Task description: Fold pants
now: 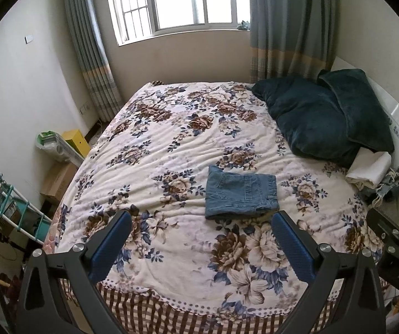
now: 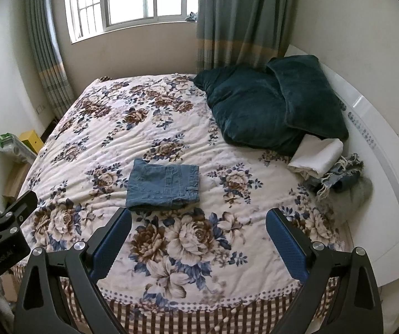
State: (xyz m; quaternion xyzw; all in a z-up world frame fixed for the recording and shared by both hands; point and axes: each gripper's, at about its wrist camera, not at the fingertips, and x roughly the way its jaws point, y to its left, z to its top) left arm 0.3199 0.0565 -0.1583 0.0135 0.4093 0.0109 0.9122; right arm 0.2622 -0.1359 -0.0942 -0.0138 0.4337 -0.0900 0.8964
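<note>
- Left gripper [image 1: 201, 218] nearest the lens in left wrist view, fingers [image 1: 110, 247] spread wide apart, nothing between them, hanging over the near end of the bed [image 1: 149, 144].
- Right gripper [image 2: 199, 215] same in its own view: fingers [image 2: 285, 246] wide apart, holding nothing, over the bed's near edge.
- Each gripper's body pokes into the other's view at the frame edge; the two are side by side, apart.
- Pants [image 1: 241, 192], blue denim, folded into a compact rectangle, back pocket and waistband facing up, lying flat on the floral bedspread, mid-bed.
- Pants sit just beyond the fingertips of both grippers, not touching either.
- In left view pants are toward the right finger; in right view [image 2: 162, 187] toward the left finger.
- Two dark teal pillows [image 1: 310, 122] stacked at the right side, against the white headboard [image 2: 377, 150].
- White folded cloth [image 1: 369, 168] beside the pillows, well apart from the pants.
- Frayed denim heap [image 2: 341, 176] next to the white cloth, touching it.
- Window [image 1: 182, 0] with grey-blue curtains [image 1: 288, 22] at the far wall.
- Yellow box [image 1: 74, 140] on the floor left of the bed.
</note>
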